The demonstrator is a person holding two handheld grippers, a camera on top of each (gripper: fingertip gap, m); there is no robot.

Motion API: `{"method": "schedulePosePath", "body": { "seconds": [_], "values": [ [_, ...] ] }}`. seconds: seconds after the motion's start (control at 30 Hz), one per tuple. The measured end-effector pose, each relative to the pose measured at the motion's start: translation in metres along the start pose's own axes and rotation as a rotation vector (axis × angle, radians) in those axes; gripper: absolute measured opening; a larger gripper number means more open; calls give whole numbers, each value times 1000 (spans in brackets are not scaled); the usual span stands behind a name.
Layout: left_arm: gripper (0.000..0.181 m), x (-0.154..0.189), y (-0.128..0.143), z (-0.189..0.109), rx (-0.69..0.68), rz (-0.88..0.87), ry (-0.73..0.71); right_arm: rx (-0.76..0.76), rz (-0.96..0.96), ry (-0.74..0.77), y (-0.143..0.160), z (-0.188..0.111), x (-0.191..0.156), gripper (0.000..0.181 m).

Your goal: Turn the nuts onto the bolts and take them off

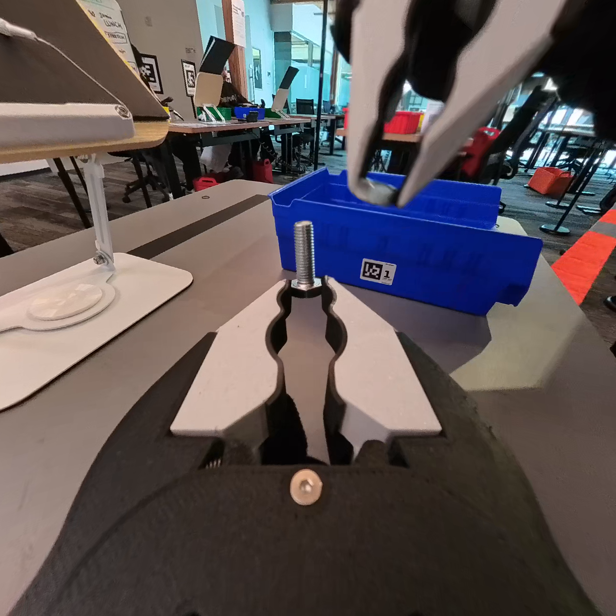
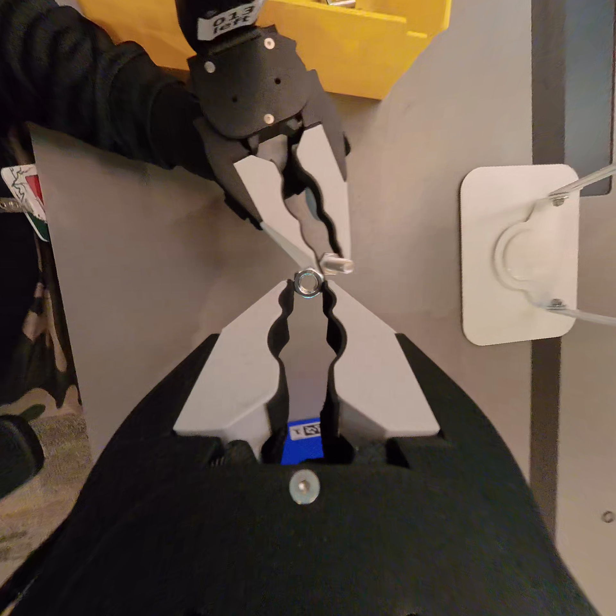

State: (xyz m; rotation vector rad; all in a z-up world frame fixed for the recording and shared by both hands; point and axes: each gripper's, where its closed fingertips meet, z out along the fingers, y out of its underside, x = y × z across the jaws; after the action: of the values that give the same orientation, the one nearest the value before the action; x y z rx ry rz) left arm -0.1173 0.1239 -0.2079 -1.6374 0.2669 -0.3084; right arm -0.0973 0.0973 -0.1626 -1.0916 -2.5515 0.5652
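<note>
Steel bolt (image 1: 303, 256) stands upright on the grey table (image 1: 206, 333), head clamped by left gripper (image 1: 305, 289). Right gripper (image 2: 307, 285) pinches the nut (image 2: 308, 284) above and just beside, hole downward for threading.

Printed labels sit on the blue bin (image 1: 416, 266) and left gripper (image 2: 328, 263).

Open air above upright bolt (image 1: 304, 255); blue bin (image 1: 400, 253) just behind, white stand base (image 1: 83, 320) leftward.
</note>
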Motion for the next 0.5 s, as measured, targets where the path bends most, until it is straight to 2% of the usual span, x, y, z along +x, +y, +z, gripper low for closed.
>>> {"method": "schedulePosePath", "body": {
  "seconds": [0.17,0.5],
  "values": [
    [16,3,-3,-1,11,14,11,-30,-58,-51,-4,-1,24,16],
    [16,8,-5,-1,8,53,10,-73,-113,-151,0,13,19,15]
  ]
}}
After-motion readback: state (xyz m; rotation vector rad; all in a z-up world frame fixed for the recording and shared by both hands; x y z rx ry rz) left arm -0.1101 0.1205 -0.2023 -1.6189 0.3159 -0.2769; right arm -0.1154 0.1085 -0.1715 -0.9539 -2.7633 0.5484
